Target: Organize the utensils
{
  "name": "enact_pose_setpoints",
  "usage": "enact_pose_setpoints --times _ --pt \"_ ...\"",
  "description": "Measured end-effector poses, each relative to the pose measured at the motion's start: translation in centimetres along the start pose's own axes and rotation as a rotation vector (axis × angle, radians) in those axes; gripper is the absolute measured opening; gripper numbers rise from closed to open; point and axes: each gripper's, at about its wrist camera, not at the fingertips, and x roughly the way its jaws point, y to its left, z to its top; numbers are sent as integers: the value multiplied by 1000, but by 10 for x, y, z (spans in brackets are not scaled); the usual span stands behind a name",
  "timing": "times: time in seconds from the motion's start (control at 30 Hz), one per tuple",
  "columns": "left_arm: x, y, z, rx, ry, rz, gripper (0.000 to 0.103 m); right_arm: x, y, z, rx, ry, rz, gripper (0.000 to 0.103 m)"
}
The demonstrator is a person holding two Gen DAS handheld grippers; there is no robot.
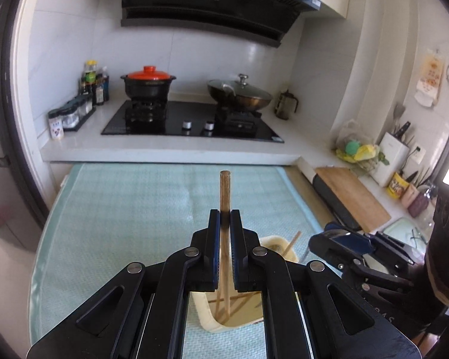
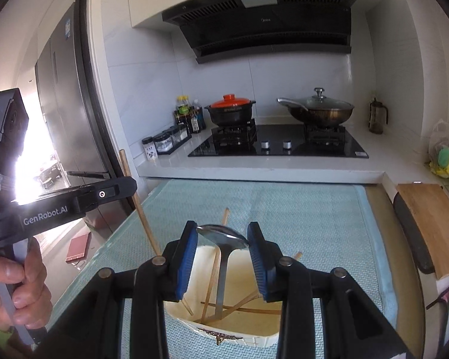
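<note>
Left tool (image 1: 224, 224) is pinched tight on a single wooden chopstick (image 1: 225, 188), which stands nearly upright btwn the blue pads; its top end pokes well above the fingertips and its lower end runs down toward the cream tray (image 1: 208, 318) below. In the right wrist view the same chopstick (image 2: 134, 197) shows slanted at the left, under the left tool's black body, w/ a hand (image 2: 12, 287) gripping that tool's handle at bottom left. Right tool (image 2: 221, 239) is partly spread, its pads clamped on either edge of a metal spoon (image 2: 223, 236): bowl up at fingertip level, handle hanging down into the tray (image 2: 254, 338). Several more chopsticks (image 2: 242, 309) lie crisscrossed on the tray floor, a couple leaning on its far rim. Tray sits on a light teal mat (image 2: 314, 224) covering the tabletop, at the near edge. Behind: white counter w/ black gas hob (image 2: 284, 145), a black pot w/ orange lid (image 2: 230, 109) on the left burner, a lidded wok (image 2: 317, 109) on the right one, sauce bottles (image 2: 188, 113) and spice jars at left, range hood (image 2: 269, 21) above. Wooden cutting board (image 2: 428, 221) at right, well apart from the tray.
</note>
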Motion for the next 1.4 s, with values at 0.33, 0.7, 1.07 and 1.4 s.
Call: enact_pose_setpoints --times 0.33,0.7,1.07,1.4 --pt "37 6 -30 19 133 29 12 63 -28 -29 104 182 -17 37" --pt "-105 27 -40 104 7 72 69 -78 -8 8 -22 -56 -75 55" --pt "-219 57 -159 180 45 170 86 -205 29 -87 -209 -85 -112 58" --pt "-185 37 -267 -11 55 70 86 -216 57 -214 -175 -127 -225 58"
